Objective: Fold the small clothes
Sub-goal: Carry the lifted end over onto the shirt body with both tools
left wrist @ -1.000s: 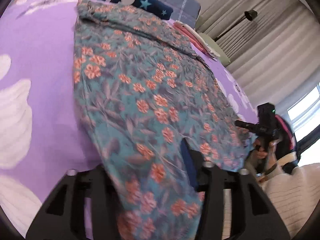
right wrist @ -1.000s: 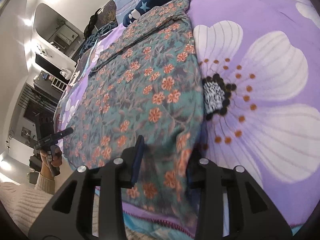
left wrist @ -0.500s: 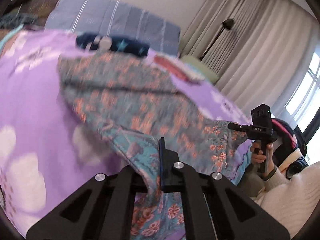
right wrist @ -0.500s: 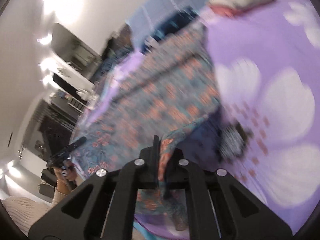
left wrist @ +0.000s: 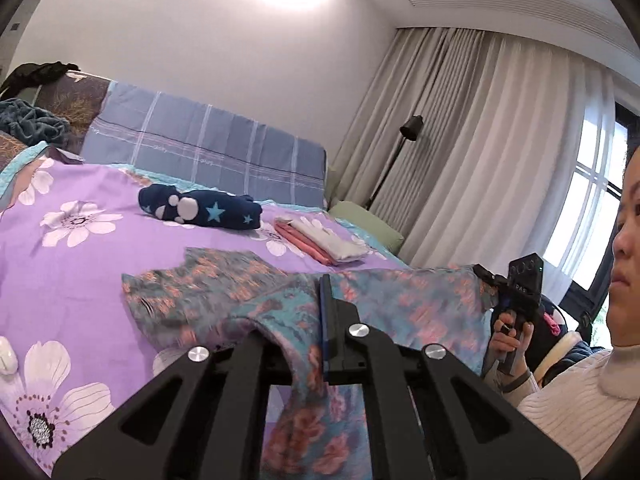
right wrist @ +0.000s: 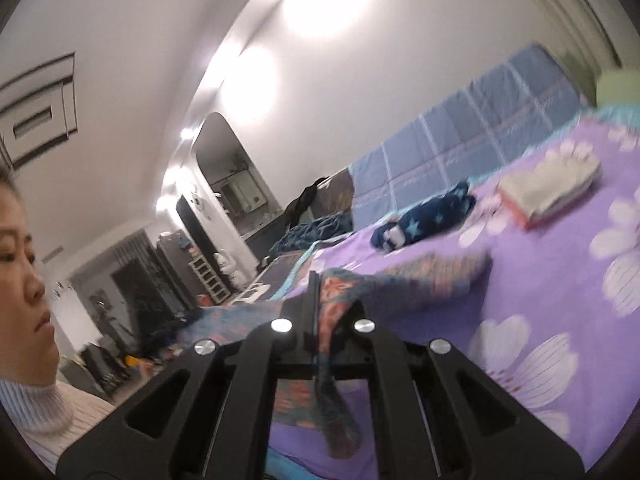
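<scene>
Both the left gripper point(left wrist: 320, 320) and the right gripper point(right wrist: 320, 312) went from open around the hem to clamped on it and lifted the floral garment point(left wrist: 400, 304) off the bedspread point(left wrist: 80, 272)

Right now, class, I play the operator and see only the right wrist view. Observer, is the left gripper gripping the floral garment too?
Observer: Yes. The left gripper is shut on the floral garment, with fabric draped over one finger.
Operator: Can you see my gripper from there?
Observer: Yes. The right gripper pinches the garment's other end, and the cloth spans between the two.
Operator: What stands beyond the bed on that side?
Observer: A black floor lamp in front of pale curtains.
</scene>
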A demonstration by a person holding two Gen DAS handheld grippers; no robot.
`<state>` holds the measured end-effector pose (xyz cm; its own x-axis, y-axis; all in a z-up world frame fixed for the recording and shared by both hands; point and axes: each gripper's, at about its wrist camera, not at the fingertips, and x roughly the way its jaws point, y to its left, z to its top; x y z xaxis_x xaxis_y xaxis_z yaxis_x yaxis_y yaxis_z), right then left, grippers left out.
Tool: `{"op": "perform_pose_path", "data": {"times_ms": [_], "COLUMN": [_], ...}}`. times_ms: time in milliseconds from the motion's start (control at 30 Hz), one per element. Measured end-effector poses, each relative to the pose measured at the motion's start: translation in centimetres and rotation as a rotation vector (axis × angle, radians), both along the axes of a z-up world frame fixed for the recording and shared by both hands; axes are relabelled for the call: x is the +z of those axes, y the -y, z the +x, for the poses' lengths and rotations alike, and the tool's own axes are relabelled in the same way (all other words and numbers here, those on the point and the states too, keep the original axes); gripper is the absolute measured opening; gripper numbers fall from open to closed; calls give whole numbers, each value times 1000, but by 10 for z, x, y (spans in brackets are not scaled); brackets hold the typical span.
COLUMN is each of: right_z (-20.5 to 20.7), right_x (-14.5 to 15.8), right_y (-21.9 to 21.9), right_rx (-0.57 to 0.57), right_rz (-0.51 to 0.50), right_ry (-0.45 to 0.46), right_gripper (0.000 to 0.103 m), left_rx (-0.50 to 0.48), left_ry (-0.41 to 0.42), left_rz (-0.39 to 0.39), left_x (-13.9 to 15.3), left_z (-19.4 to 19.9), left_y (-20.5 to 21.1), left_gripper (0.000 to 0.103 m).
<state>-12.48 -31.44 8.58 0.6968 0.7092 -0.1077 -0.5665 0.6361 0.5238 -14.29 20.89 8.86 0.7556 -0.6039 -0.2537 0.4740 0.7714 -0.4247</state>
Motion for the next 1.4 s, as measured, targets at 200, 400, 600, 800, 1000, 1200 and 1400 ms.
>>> {"op": "perform_pose_path", "data": {"times_ms": [200,400,600,800,1000,1200,1400], "right_z": [53,97,127,180,198,194,178], "right_x": [-46,-85,-88,-106,-148,-153,-145], "right_y": [-5,-12,-17,-32,-30,-29,-35], "right_rx": [-29,-67,-68,-72,-104,-103,-87], "right_rz": [3,-15,-49,-99,-143,-163,-225], "right_ry": [-205,-341,-355,-428,-562,-576,-539], "right_gripper": [4,4,4,4,7,7,13], "left_rx": [65,95,105,135,173,162,134], "left_ry": [-257,-353,-340,-454,-537,-522,-516], "left_rz": [-11,-6,-15,24,131,225,263], "left_x": [-57,-81,-75,-104,-136,-134,-132], "left_z": [53,84,109,143,142,139,138], "left_y": [-1,-5,-17,-16,-10,2,13], "left_gripper": [4,4,4,33,40,40,40]}}
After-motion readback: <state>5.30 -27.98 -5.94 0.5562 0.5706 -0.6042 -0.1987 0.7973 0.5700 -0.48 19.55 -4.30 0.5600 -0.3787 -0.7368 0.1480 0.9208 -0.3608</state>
